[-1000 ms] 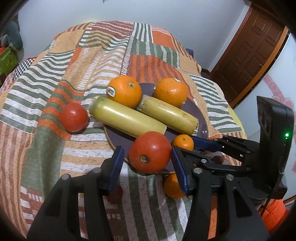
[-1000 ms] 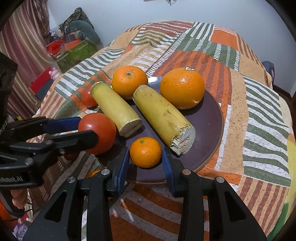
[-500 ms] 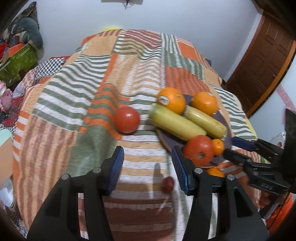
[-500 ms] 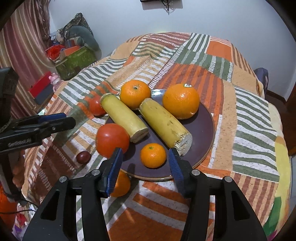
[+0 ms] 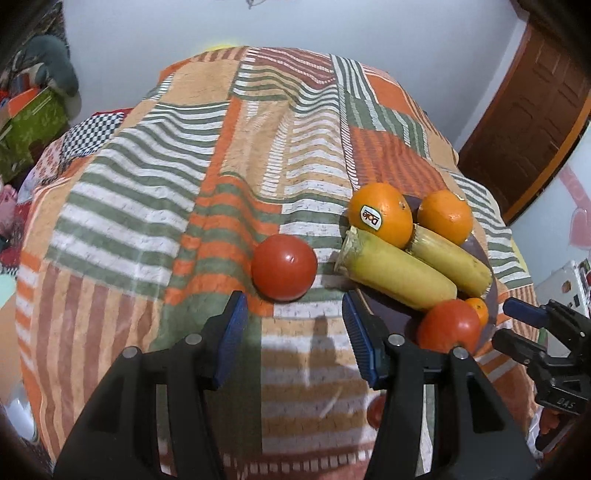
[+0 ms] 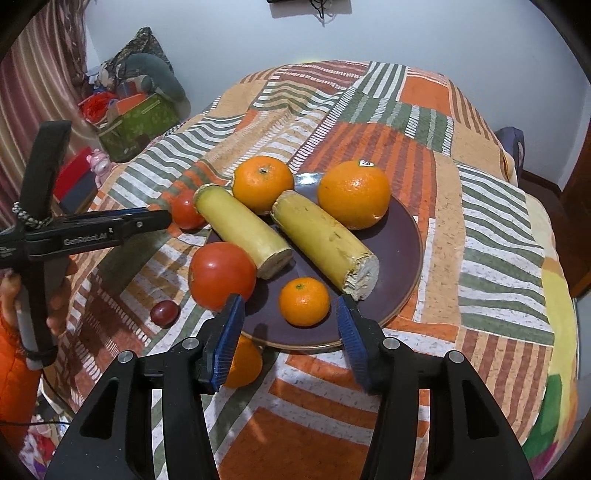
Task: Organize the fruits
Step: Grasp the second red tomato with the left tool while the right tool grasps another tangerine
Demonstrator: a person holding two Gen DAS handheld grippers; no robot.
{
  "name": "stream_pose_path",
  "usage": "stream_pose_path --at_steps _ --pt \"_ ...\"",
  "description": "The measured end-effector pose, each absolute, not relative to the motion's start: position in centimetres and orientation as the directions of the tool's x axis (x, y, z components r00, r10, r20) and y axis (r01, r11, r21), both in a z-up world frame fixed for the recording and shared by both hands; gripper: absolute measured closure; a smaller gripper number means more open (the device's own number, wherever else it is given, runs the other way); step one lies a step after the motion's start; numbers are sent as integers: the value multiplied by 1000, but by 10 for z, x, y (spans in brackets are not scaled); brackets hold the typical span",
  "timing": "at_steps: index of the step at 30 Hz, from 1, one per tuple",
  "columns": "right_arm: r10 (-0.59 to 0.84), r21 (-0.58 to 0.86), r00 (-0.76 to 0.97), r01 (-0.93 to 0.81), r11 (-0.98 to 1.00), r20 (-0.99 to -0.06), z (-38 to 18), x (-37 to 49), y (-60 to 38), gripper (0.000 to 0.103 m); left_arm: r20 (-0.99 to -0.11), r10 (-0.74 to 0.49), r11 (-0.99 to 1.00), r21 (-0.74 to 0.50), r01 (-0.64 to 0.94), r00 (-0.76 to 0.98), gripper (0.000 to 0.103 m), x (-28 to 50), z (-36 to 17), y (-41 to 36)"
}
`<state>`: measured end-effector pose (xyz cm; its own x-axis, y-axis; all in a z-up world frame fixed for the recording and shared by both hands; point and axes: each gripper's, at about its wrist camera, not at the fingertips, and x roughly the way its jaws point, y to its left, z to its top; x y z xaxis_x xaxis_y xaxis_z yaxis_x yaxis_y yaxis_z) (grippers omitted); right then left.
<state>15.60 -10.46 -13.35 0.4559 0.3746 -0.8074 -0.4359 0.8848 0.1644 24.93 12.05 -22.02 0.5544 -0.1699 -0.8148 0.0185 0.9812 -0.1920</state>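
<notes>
L gripper (image 5: 293, 339), jaws open & empty, faces loose tomato (image 5: 284, 266) just ahead; R gripper (image 6: 290, 338) open, probably farther.

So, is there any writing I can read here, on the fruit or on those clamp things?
"Dole", printed upside down on the sticker of the near orange.
"GenRobot.AI", along the side of the left gripper in the right wrist view.
Embossed marks on the right gripper body: too blurred to read.
Small sticker on the far orange: too small to read.

Pale blue wall (image 6: 424, 33), brown wooden door (image 5: 524, 122), striped curtain (image 6: 33, 77) at left.
</notes>
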Motion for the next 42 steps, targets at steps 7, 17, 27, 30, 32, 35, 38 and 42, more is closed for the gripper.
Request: stream_pose_path --at_steps 7,17,27,30,32,35,38,42 --pt "377 181 447 -422 888 -811 -139 162 -108 55 -828 -161 985 -167 37 536 50 274 -237 117" --pt "404 223 431 -412 884 -807 -141 166 -113 54 -835 -110 992 -126 7 539 50 291 -246 126" --pt "423 241 432 -414 878 -796 -135 158 -115 54 -846 -87 993 -119 -28 526 56 299 -251 128" --pt "425 240 435 -417 876 -794 -132 156 -114 54 -841 -86 993 -115 -22 534 56 286 -243 127" --pt "426 236 437 -424 874 -792 -130 151 -112 54 -833 -79 995 -100 -10 547 56 274 -235 124" --pt "429 230 431 -440 868 -794 -129 143 -107 54 -818 -100 993 -118 5 566 56 251 -222 123" --pt "436 230 410 -462 856 -801 -132 133 -98 54 -805 -118 991 -135 15 582 56 230 -211 123" --pt "432 214 378 -497 841 -819 -144 124 -83 55 -793 -148 987 -153 41 591 56 202 -201 117"
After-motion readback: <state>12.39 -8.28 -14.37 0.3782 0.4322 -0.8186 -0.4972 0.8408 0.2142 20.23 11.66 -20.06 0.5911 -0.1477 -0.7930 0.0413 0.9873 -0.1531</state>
